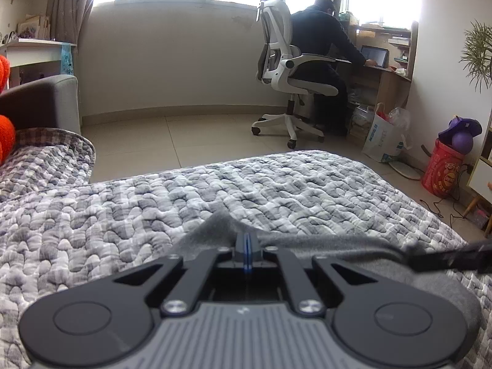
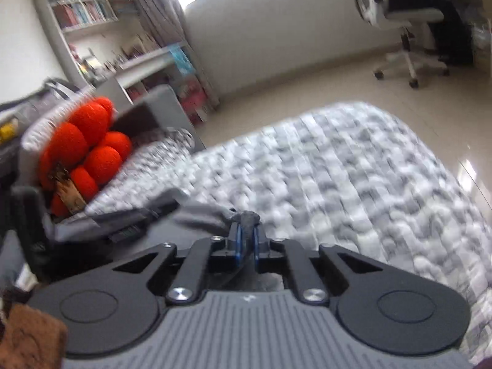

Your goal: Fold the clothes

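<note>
While spread on the quilt [image 1: 276,190], the soft, light grey garment [image 1: 307,240] is pinched along its edge by left gripper [image 1: 247,240] and right gripper [image 2: 247,230]; it likely sags between grips.

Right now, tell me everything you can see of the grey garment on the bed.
The grey garment is soft, fleecy-looking cloth, lying rumpled and low on the grey-and-white quilted bedspread. The left gripper is shut on a raised peak of its edge, and the right gripper is shut on a bunched fold. Most of it is hidden behind the grippers, so its type cannot be told.
</note>
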Demonstrator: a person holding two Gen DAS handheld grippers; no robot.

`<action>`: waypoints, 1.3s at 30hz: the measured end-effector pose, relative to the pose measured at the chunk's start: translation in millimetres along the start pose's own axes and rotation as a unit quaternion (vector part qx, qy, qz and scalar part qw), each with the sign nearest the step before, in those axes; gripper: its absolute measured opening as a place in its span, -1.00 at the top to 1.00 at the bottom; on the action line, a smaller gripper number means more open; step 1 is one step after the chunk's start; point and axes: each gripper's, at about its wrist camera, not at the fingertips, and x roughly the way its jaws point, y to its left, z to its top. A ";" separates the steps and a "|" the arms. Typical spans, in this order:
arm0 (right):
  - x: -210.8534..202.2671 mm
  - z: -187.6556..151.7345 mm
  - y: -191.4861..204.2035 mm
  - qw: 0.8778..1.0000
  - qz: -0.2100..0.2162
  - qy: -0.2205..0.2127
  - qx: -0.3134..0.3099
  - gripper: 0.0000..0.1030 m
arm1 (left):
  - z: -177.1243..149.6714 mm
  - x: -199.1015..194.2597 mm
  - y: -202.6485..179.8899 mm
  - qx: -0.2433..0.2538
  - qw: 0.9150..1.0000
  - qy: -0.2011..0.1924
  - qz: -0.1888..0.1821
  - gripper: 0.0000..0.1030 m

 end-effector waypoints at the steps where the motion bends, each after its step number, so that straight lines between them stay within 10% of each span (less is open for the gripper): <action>1: 4.1 -1.7 -4.0 1.000 0.004 0.008 0.012 0.86 | 0.2 0.4 1.1 -0.004 1.000 0.001 -0.002 0.94; 10: -20.6 4.5 13.0 0.998 0.010 -0.056 -0.029 0.26 | 5.8 -24.8 -2.5 -0.025 1.000 -0.011 0.006 0.84; 18: -28.4 -10.6 54.7 0.984 0.019 -0.109 -0.141 0.24 | 0.5 -74.8 -9.3 -0.018 0.999 -0.047 -0.017 0.57; 29: 11.8 -43.5 65.9 0.963 -0.033 -0.066 -0.260 0.18 | -32.0 -55.6 -16.5 0.038 0.999 -0.025 0.002 0.55; 39: -2.0 -39.9 67.5 0.970 -0.019 -0.090 -0.223 0.12 | -24.1 -66.7 -3.2 0.013 0.999 -0.027 -0.014 0.45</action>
